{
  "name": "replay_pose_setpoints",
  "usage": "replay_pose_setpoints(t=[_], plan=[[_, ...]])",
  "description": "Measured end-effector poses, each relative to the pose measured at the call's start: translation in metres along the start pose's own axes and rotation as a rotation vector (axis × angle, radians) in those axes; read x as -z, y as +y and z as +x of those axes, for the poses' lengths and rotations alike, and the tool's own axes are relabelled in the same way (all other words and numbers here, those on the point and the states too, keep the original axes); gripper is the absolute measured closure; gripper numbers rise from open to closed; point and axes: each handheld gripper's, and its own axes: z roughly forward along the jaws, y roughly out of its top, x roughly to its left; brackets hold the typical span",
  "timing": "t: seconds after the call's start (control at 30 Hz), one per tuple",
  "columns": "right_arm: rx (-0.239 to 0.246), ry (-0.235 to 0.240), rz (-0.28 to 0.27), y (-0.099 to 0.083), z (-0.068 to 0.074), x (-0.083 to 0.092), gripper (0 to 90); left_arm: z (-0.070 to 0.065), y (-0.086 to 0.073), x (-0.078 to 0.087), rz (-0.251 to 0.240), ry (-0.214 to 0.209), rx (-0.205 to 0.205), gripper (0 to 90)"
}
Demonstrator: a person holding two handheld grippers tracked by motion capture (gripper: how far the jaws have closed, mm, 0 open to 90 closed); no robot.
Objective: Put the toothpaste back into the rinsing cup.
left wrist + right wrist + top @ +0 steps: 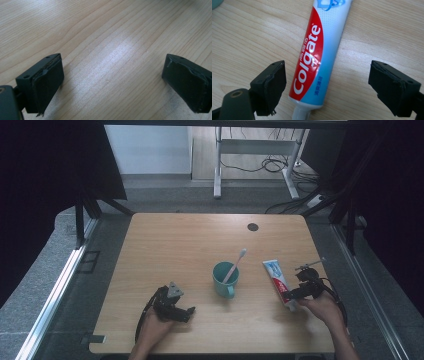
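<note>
- High view: wooden surface [165, 245] with a small dark round disc [253, 226] near its far edge.
- High view: teal mug [224, 278] near the middle, handle toward the person; a white toothbrush [235, 265] stands tilted in it, head up and leaning to the right.
- High view: toothpaste tube [278, 277] lies flat to the right of the mug, apart from it, cap end toward the person.
- High view: left tool [186, 313] held in the left hand [152, 327], low on the surface to the left of the mug; right tool [291, 295] held in the right hand [322, 307] at the tube's cap end.
- Left gripper view: left tool [112, 82] with jaws spread wide over bare wood, nothing between them.
- Right gripper view: right tool [327, 87] with jaws spread wide, one on each side of the tube's cap end, neither touching it.
- Right gripper view: toothpaste tube [317, 50], red, white and blue, reads "Colgate" in white on the red band; small Chinese characters alongside, too small to read. A teal edge [215, 3] shows at the top-left corner.
</note>
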Motion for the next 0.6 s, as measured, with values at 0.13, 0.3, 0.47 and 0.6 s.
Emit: replay_pose_setpoints(t=[0.13, 0.3, 0.47, 0.6], plan=[[0.002, 0.003, 0.044, 0.007, 0.002, -0.004, 14.3, 0.000, 0.000, 0.000, 0.000, 0.000, 0.000, 3.8], [0.002, 0.005, 0.103, 0.017, 0.003, -0.010, 17.2, 0.000, 0.000, 0.000, 0.002, 0.000, 0.000, 3.8], [0.008, 0.006, 0.153, 0.027, 0.005, -0.016, 21.1, 0.000, 0.000, 0.000, 0.002, 0.000, 0.000, 3.8], [0.012, -0.003, 0.180, 0.034, 0.007, -0.020, 22.6, 0.000, 0.000, 0.000, 0.002, 0.000, 0.000, 3.8]])
